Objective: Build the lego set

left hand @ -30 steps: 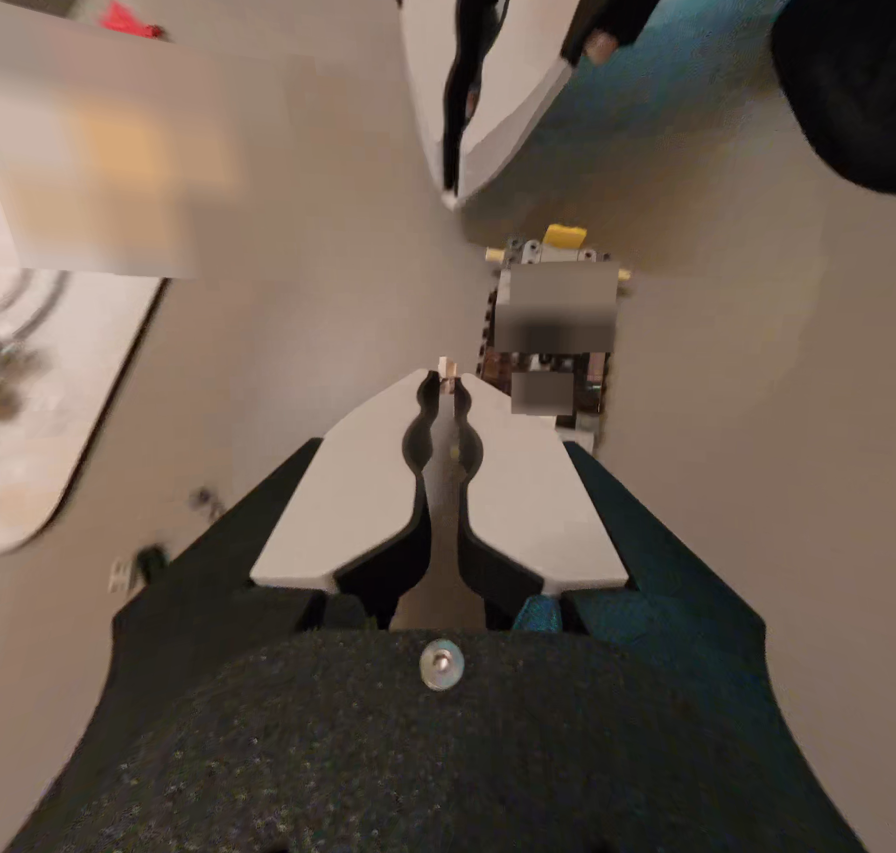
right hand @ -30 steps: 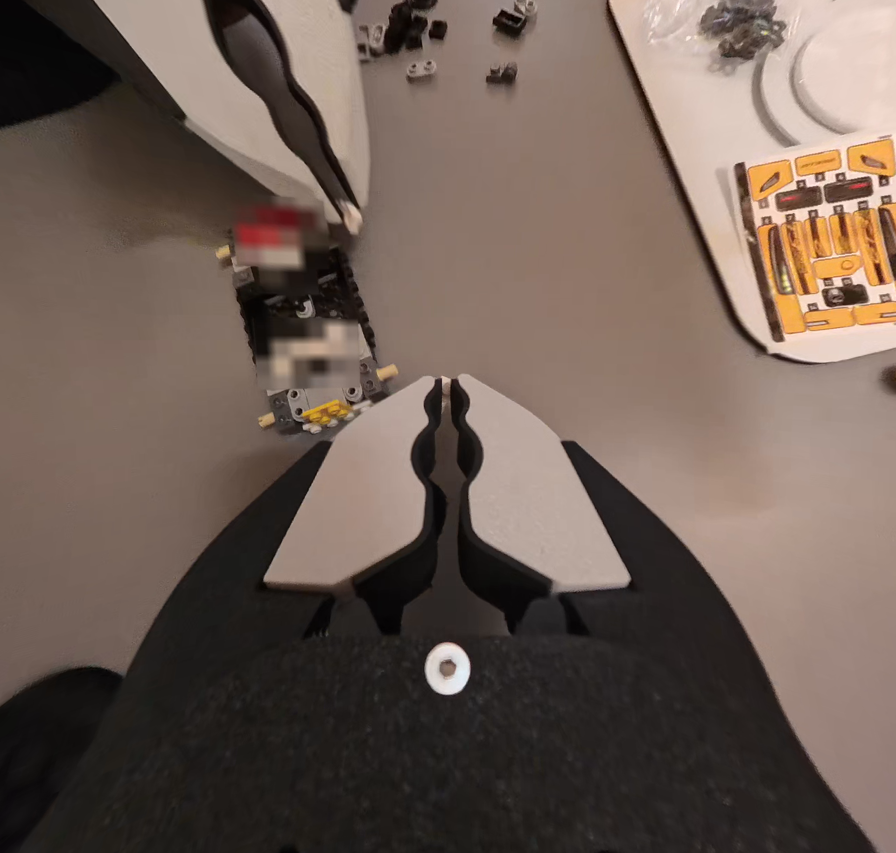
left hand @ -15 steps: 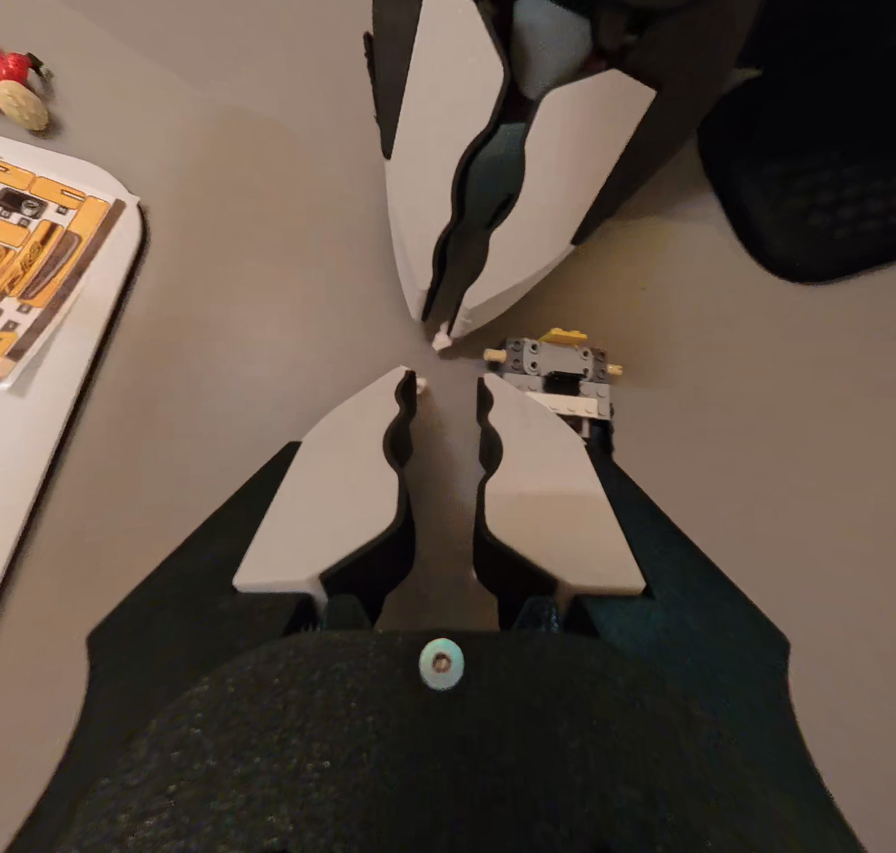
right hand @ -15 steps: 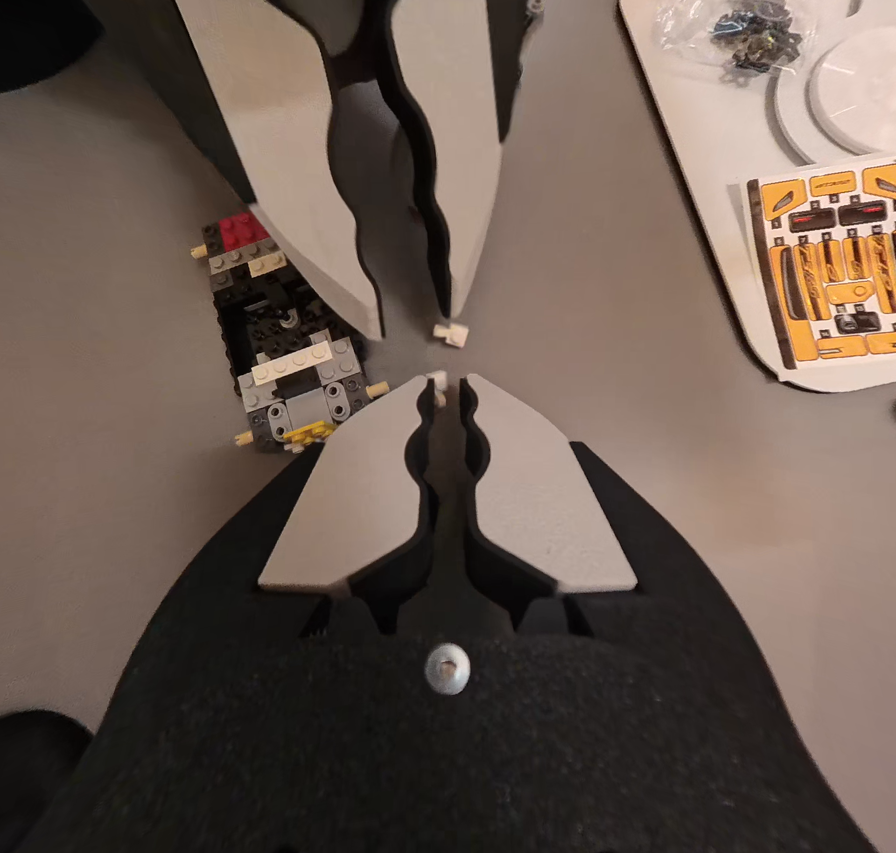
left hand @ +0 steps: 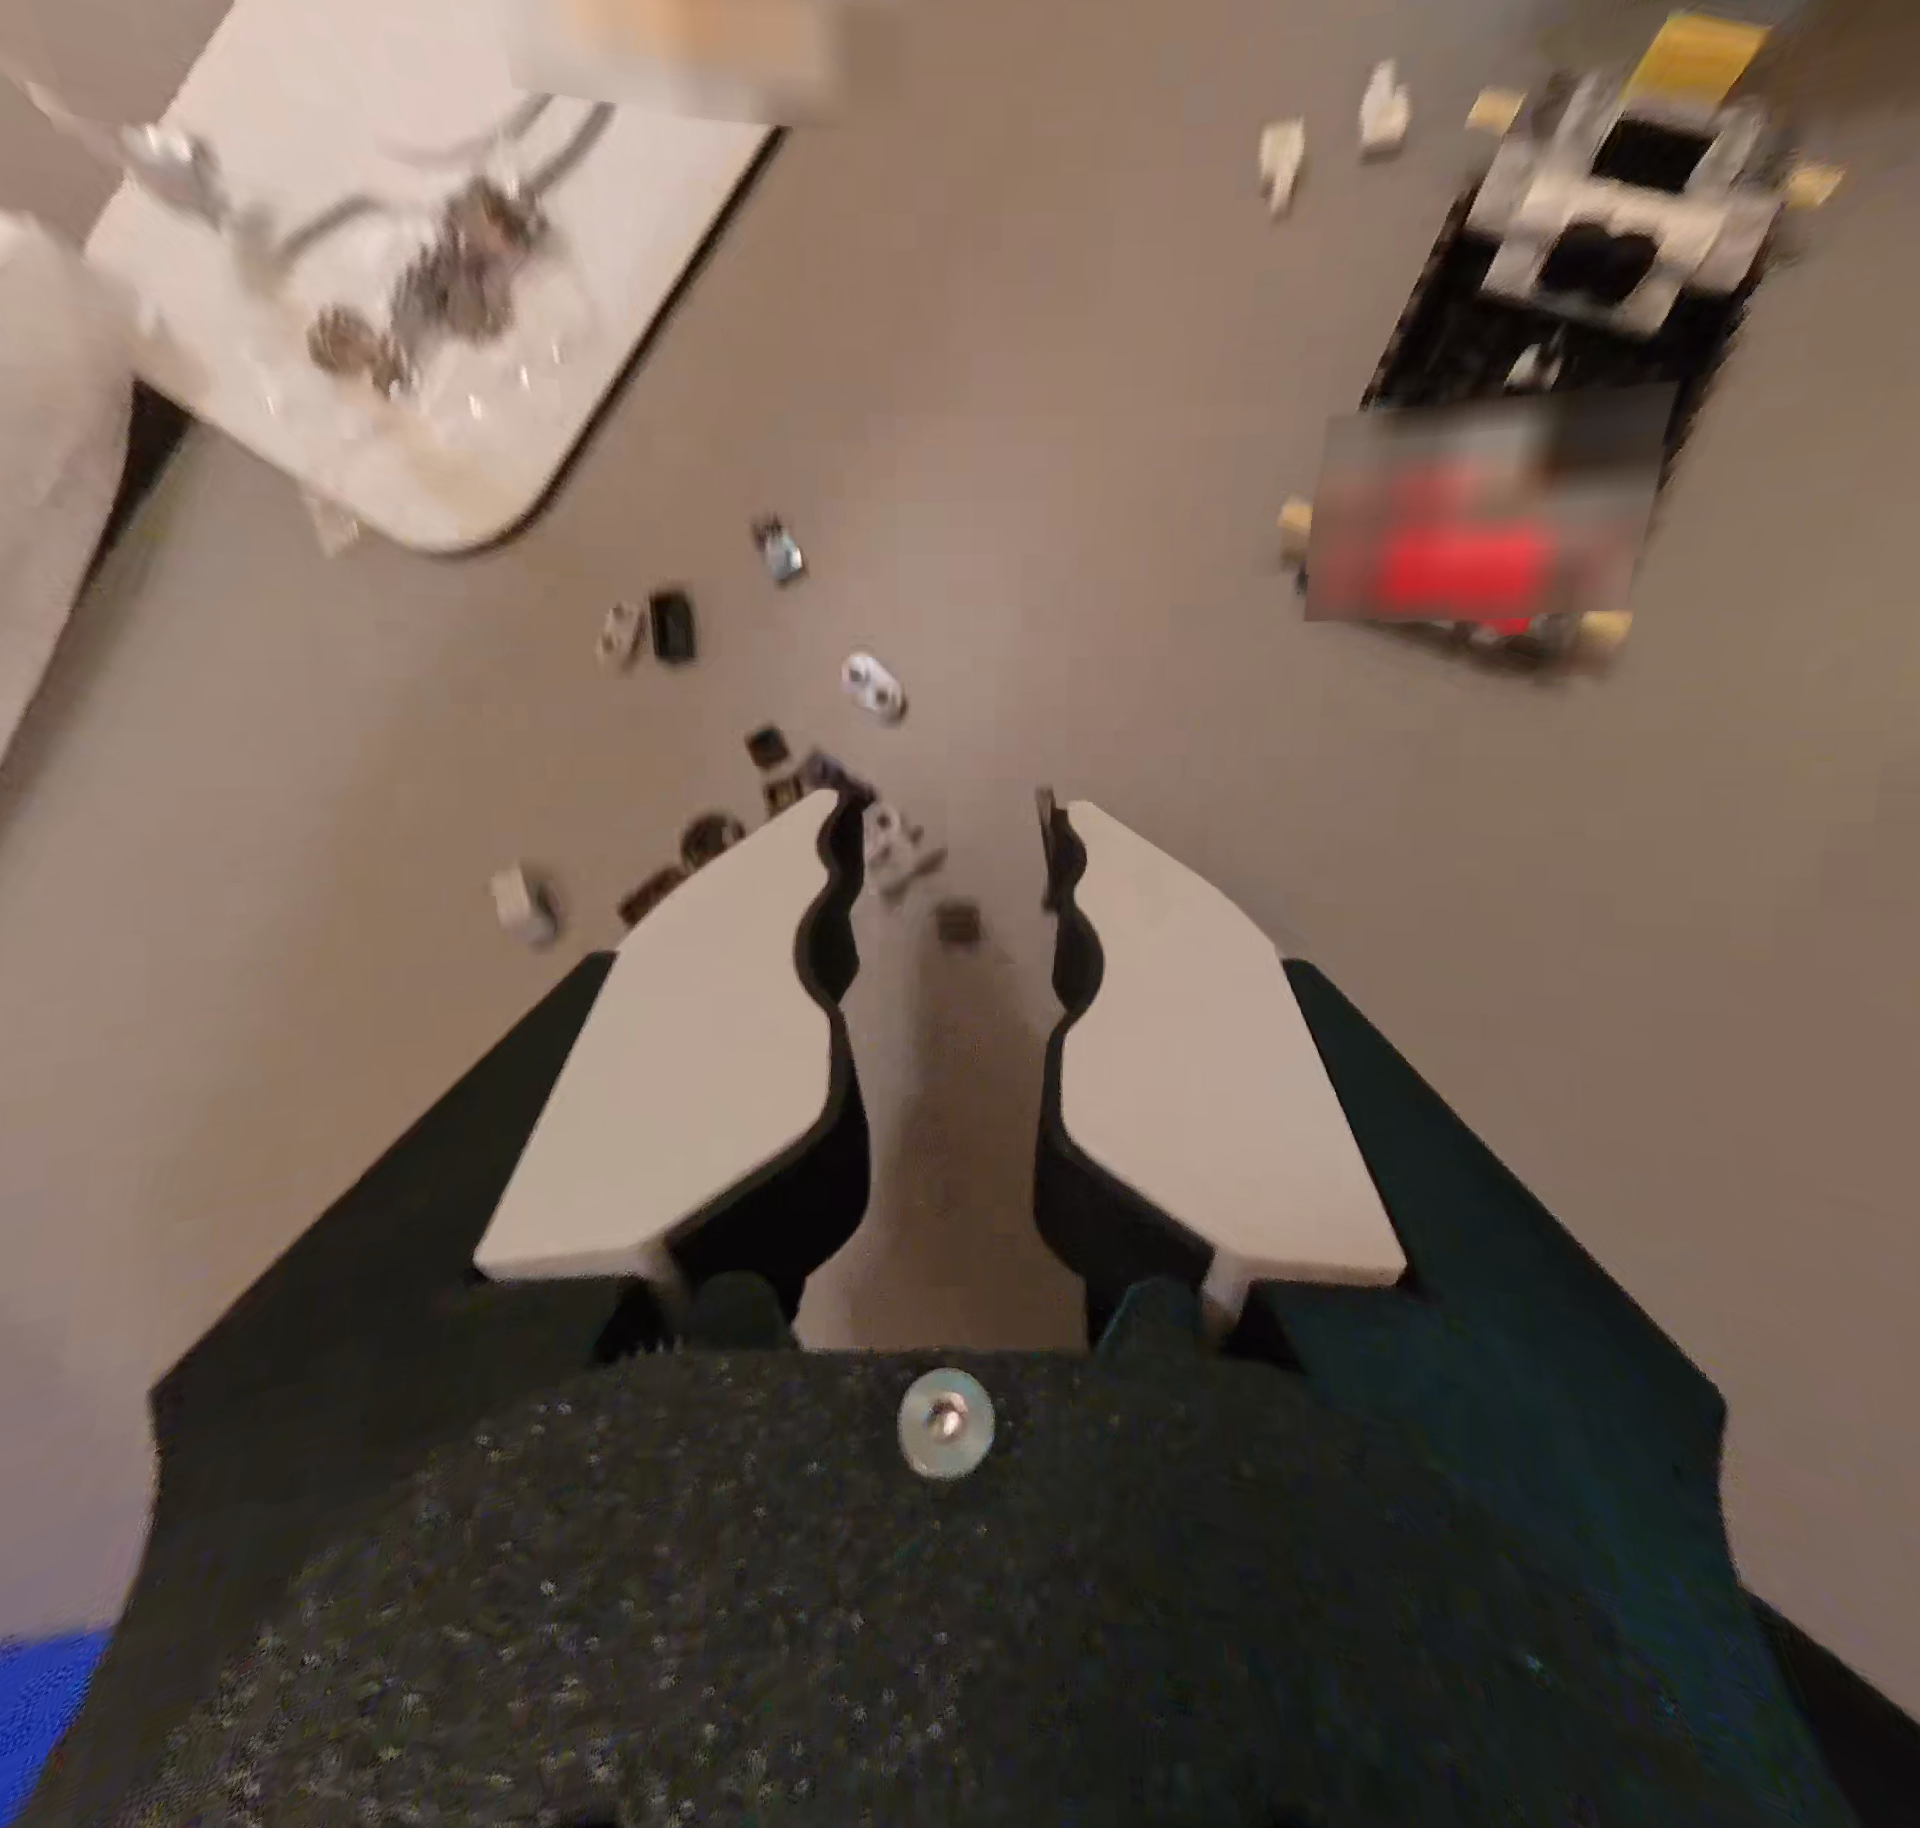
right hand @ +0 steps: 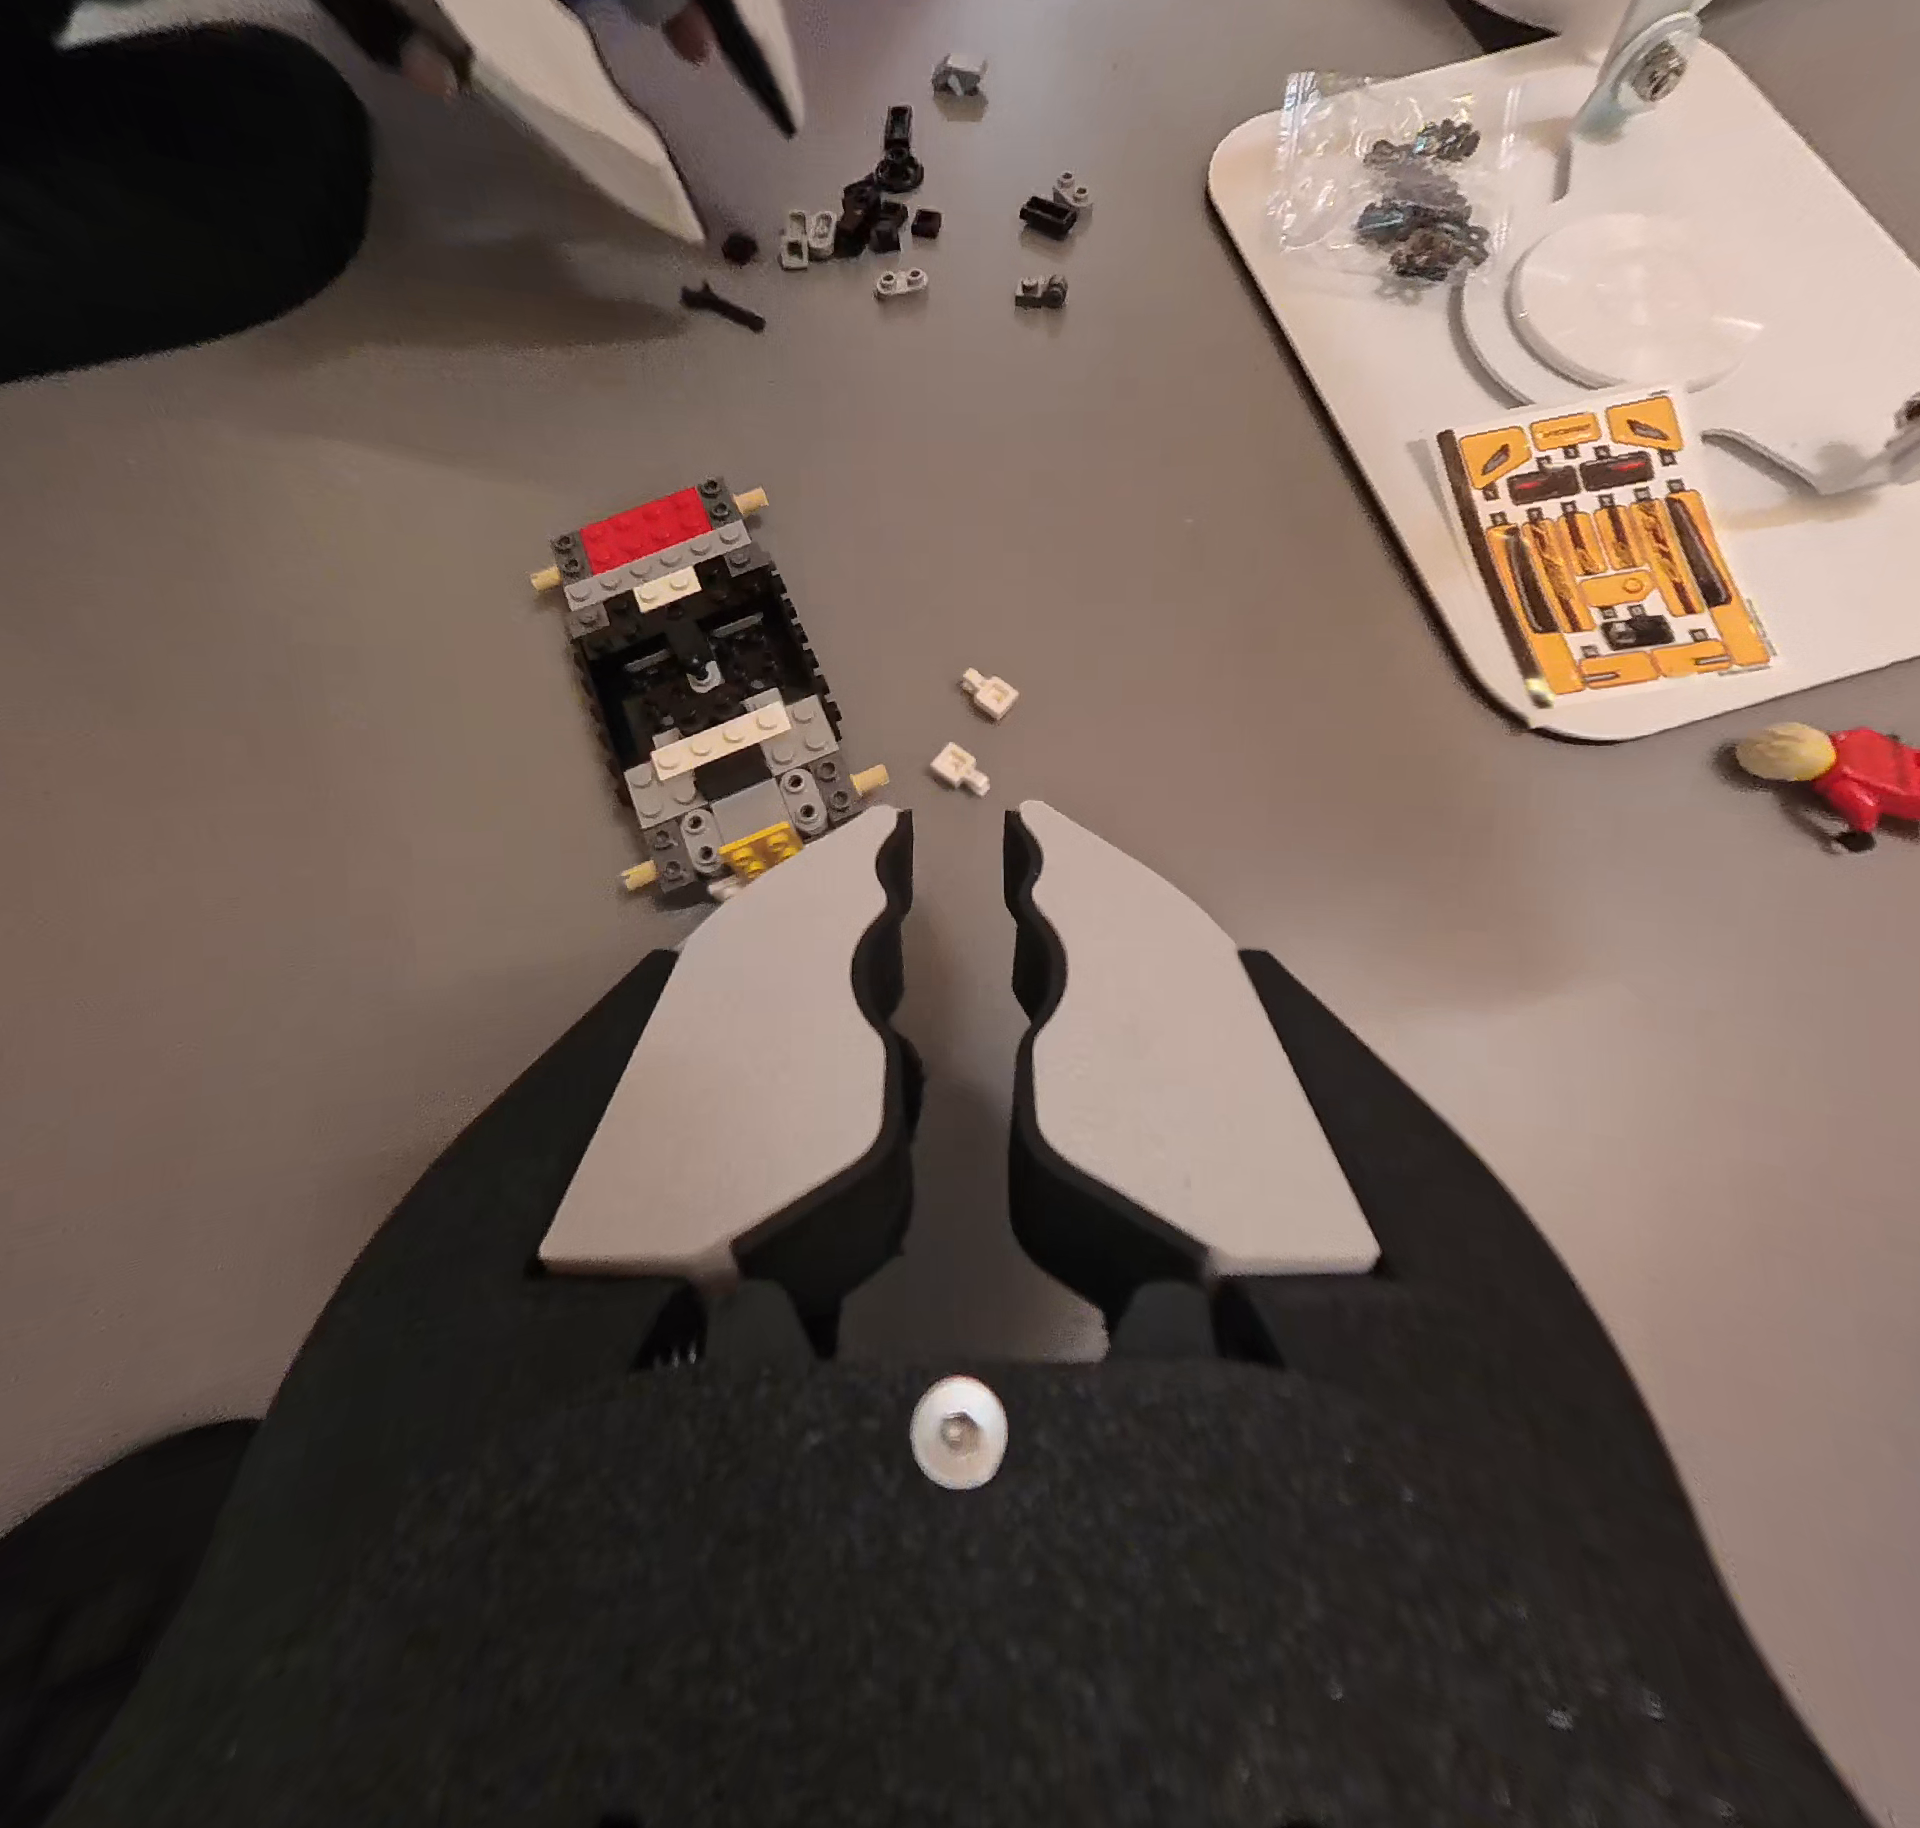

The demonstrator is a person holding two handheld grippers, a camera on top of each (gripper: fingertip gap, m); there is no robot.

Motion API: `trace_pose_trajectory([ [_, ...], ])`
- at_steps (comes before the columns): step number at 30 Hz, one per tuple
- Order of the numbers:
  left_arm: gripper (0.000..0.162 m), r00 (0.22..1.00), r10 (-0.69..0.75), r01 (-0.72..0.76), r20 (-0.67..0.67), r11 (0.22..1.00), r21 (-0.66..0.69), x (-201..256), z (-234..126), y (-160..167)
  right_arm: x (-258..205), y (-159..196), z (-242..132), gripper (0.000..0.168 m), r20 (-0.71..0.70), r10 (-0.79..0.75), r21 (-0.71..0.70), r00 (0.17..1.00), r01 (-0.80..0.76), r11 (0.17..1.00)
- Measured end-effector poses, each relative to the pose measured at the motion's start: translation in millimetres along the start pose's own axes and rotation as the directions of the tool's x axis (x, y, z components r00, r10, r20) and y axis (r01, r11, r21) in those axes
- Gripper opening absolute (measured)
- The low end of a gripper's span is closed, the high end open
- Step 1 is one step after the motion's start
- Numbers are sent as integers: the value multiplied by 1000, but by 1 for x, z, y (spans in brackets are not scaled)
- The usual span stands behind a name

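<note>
The partly built lego car (right hand: 696, 698), black and grey with a red plate at its far end and a yellow plate at its near end, lies on the grey table. Two small white pieces (right hand: 987, 692) (right hand: 958, 765) lie loose to its right, just beyond my right gripper (right hand: 956, 828), which is open and empty. My left gripper (left hand: 940, 812) is open and empty, its tips over a scatter of small black and grey pieces (left hand: 873, 682). In this blurred left wrist view the car (left hand: 1558, 324) is at the upper right. The left gripper also shows in the right wrist view (right hand: 741, 178).
A white tray (right hand: 1351, 376) at the right holds a clear bag of dark parts (right hand: 1382, 189), a yellow sticker sheet (right hand: 1600, 552) and a stand. A red minifigure (right hand: 1849, 781) lies near it. The loose pieces (right hand: 883, 209) lie beyond the car. A dark bulky shape (right hand: 156, 199) lies at the far left. There is about 20 cm between the tips of the two grippers.
Both grippers were shut on small white pieces and have opened; the pieces now lie on the table. The left gripper has swung away to the loose pieces. The right gripper has drawn back.
</note>
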State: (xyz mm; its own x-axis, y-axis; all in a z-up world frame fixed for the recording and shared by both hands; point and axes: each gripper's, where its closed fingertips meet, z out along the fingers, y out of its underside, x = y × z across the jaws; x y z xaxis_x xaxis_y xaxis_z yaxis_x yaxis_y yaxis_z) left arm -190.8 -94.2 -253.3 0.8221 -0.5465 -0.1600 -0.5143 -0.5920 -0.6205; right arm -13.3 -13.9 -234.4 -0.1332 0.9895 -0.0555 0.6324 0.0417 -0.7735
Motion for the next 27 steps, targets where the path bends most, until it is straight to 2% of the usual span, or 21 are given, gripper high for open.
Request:
trace_pose_trajectory([
  [3,36,999,-40,41,28,999,-18,7,5,24,-2,2,-3,15,-9,19,31,1000,-19,999],
  [9,20,991,-133,134,29,991,-20,0,13,23,-1,0,-3,14,-15,43,60,999,-42,997],
  [14,3,965,-202,214,167,975,-54,-33,15,31,0,1,-3,14,-16,58,75,998,-57,996],
  [17,8,939,-224,245,262,968,-47,-50,11,36,1,1,-3,13,-14,63,84,998,-62,995],
  [20,15,938,-256,259,235,966,16,-45,2,25,1,1,-4,13,-14,66,92,998,-64,994],
  [22,18,952,-270,267,143,963,38,-30,-2,18,1,2,-4,13,-15,67,97,998,-65,993],
  [25,19,966,-250,251,70,968,0,-10,-1,24,1,0,-6,12,-12,69,109,998,-67,992],
  [27,12,969,-241,243,61,970,-32,-6,3,30,1,-1,-6,12,-9,71,116,997,-70,991],
])
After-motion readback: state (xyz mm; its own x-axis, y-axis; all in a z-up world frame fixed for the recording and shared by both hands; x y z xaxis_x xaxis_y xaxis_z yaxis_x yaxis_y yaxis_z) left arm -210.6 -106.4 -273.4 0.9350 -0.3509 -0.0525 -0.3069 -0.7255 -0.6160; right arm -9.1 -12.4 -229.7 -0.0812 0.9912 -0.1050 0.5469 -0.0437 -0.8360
